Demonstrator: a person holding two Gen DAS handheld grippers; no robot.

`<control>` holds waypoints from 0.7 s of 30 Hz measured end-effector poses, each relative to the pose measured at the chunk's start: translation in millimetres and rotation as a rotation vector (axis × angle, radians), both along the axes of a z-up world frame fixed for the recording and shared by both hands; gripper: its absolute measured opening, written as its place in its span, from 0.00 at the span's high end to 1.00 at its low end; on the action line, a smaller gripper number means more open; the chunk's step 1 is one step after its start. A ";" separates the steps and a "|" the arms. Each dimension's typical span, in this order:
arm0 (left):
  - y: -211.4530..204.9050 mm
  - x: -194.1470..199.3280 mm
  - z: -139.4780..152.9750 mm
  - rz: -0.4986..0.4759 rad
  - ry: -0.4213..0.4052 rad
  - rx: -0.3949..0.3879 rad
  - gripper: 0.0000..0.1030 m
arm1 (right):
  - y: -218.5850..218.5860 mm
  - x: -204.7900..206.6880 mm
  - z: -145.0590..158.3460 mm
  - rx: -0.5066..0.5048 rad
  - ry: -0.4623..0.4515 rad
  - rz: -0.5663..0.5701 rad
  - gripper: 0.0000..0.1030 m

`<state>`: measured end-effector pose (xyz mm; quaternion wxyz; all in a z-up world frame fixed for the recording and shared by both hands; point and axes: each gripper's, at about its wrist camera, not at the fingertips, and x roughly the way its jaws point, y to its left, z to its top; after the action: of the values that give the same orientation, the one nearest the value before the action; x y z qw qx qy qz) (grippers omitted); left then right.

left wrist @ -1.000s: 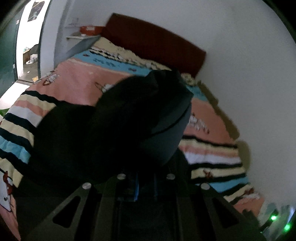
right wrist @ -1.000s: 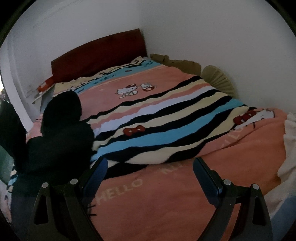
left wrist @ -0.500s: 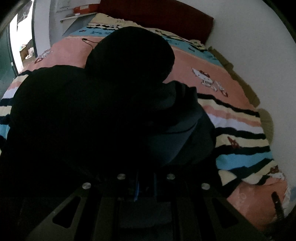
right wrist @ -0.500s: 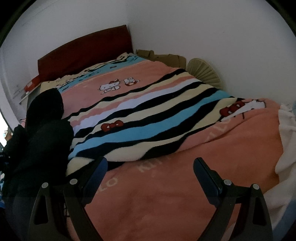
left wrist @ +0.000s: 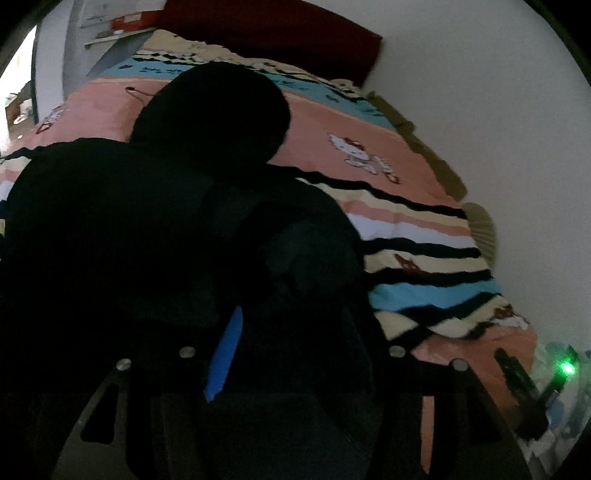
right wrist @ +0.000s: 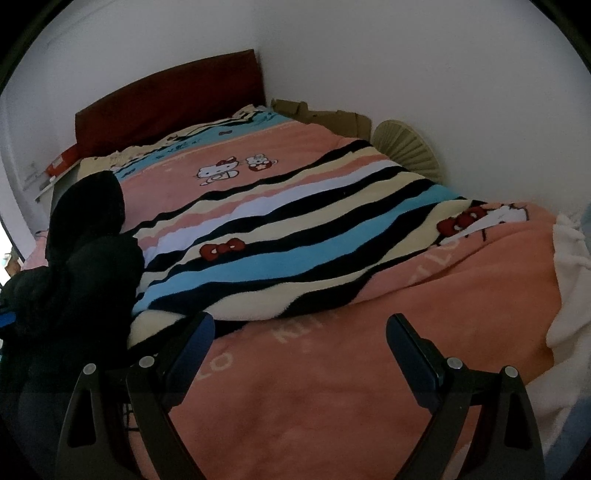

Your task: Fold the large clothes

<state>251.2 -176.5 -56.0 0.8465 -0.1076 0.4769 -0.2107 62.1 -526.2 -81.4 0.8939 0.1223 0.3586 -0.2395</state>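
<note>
Much of the left wrist view is filled by a black garment (left wrist: 159, 236), heaped on the near left part of the bed (left wrist: 424, 236) with its rounded hood (left wrist: 210, 118) lying toward the far end. Dark cloth covers the front of the left hand-held gripper (left wrist: 291, 343); one blue finger pad (left wrist: 223, 358) shows on the left, its partner is hidden, so I cannot tell whether the fingers are apart or pinching the fabric. A striped pink, black, cream and blue cartoon-cat blanket (left wrist: 406, 218) covers the bed, a dark red headboard (left wrist: 273, 33) stands against the far wall, and a green light (left wrist: 565, 368) glows at the near right edge. From the right wrist view, the right hand-held gripper (right wrist: 301, 339) hovers over the near pink part of the blanket (right wrist: 332, 369) with its two fingers spread wide and nothing between them. The black garment (right wrist: 81, 266) sits at the left edge of the bed (right wrist: 480, 266), hood (right wrist: 92, 203) toward the headboard (right wrist: 166, 99), well apart from this gripper's right finger and just beside its left one. A pleated beige fan (right wrist: 406, 147) and cardboard (right wrist: 325, 114) lie along the far right wall, and white fabric (right wrist: 569, 288) lies at the right edge.
</note>
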 end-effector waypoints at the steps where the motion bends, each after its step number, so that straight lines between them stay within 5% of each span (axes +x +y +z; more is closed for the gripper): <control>1: 2.5 -2.2 1.8 -0.004 0.000 -0.007 0.48 | 0.5 -0.2 -0.3 0.001 0.000 0.003 0.09; 9: 72.5 -21.3 6.2 -0.001 -0.048 0.041 0.48 | 18.2 1.3 0.1 -0.031 -0.005 0.063 0.09; 21: 279.0 -2.6 2.0 0.220 -0.069 0.158 0.48 | 125.7 63.9 12.7 -0.067 0.054 0.277 0.09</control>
<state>248.6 102.5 -54.0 0.8863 -0.0849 0.4478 -0.0818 125.9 -400.5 -68.6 0.9121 0.0351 0.3877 -0.1289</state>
